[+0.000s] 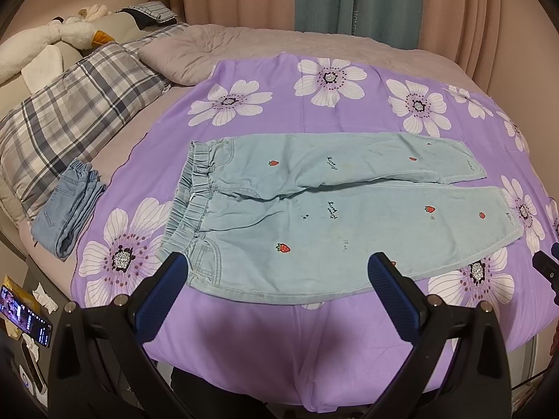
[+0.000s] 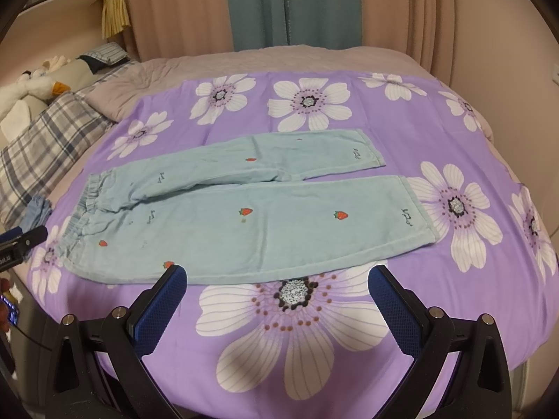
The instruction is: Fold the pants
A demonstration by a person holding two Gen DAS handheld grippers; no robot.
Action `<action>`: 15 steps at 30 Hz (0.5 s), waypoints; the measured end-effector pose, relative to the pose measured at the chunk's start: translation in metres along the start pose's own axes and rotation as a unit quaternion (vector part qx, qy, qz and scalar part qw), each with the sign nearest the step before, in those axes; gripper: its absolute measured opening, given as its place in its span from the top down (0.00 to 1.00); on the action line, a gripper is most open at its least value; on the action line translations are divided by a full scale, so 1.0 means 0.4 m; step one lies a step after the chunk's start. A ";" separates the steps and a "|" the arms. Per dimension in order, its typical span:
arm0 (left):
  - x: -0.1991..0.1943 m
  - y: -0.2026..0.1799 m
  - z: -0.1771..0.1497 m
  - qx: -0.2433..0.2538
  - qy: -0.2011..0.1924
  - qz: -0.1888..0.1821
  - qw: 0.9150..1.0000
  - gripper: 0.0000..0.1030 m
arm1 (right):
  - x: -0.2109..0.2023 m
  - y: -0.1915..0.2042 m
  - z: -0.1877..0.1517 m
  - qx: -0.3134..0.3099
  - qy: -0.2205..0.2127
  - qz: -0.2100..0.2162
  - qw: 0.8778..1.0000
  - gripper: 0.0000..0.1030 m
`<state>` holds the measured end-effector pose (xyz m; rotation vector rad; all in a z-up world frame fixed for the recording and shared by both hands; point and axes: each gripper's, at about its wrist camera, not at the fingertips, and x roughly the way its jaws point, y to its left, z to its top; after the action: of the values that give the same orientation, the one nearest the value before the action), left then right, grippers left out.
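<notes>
pants (image 1: 314, 209) flat, unfolded on purple sheet (image 1: 279, 331); left gripper (image 1: 279, 272), right gripper (image 2: 279, 286) both released.

Curtain text: "HANEL HOME" runs vertically down the teal curtain (image 1: 353, 3).
Pants embroidery: cursive words on pants (image 1: 332, 206), illegible.

I am in a home bedroom: a bed (image 1: 244, 40) with plaid pillow (image 1: 70, 122), plush toy (image 1: 52, 40), and curtains (image 2: 290, 3) behind.

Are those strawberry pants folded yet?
Not yet: the pants lie spread flat on the purple sheet, both legs side by side.
</notes>
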<state>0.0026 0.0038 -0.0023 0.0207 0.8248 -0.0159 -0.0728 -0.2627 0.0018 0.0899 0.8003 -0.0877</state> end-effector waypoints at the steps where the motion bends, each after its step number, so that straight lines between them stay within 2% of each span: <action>1: 0.000 0.000 -0.001 -0.002 -0.003 -0.002 1.000 0.00 | 0.000 0.001 0.000 -0.001 0.000 -0.001 1.000 0.00; 3: 0.009 0.004 -0.003 -0.003 0.008 -0.004 1.000 0.00 | 0.003 0.005 -0.002 -0.004 0.002 -0.004 1.000 0.00; 4: 0.019 0.006 -0.004 -0.003 0.026 -0.004 1.000 0.00 | 0.006 0.006 -0.004 -0.005 0.003 -0.005 1.000 0.00; 7: 0.069 0.047 -0.018 -0.050 0.063 -0.038 0.996 0.00 | 0.019 0.016 -0.013 -0.011 -0.001 -0.003 1.000 0.00; 9: 0.105 0.088 -0.038 -0.100 0.087 -0.050 0.990 0.00 | 0.046 0.044 -0.027 -0.036 -0.003 -0.008 0.999 0.00; 11: 0.142 0.140 -0.063 -0.136 0.099 -0.037 0.985 0.00 | 0.073 0.076 -0.047 -0.065 0.005 -0.004 0.998 0.00; 14: 0.173 0.214 -0.107 -0.206 0.125 -0.036 0.970 0.01 | 0.128 0.156 -0.081 -0.122 0.004 0.031 0.992 0.00; 15: 0.180 0.241 -0.121 -0.220 0.128 -0.030 0.967 0.01 | 0.154 0.182 -0.093 -0.146 0.022 0.040 0.988 0.00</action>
<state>0.0179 0.1008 -0.0867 -0.4288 1.0728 0.1154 -0.0484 -0.1889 -0.0650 -0.1535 0.8442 0.1083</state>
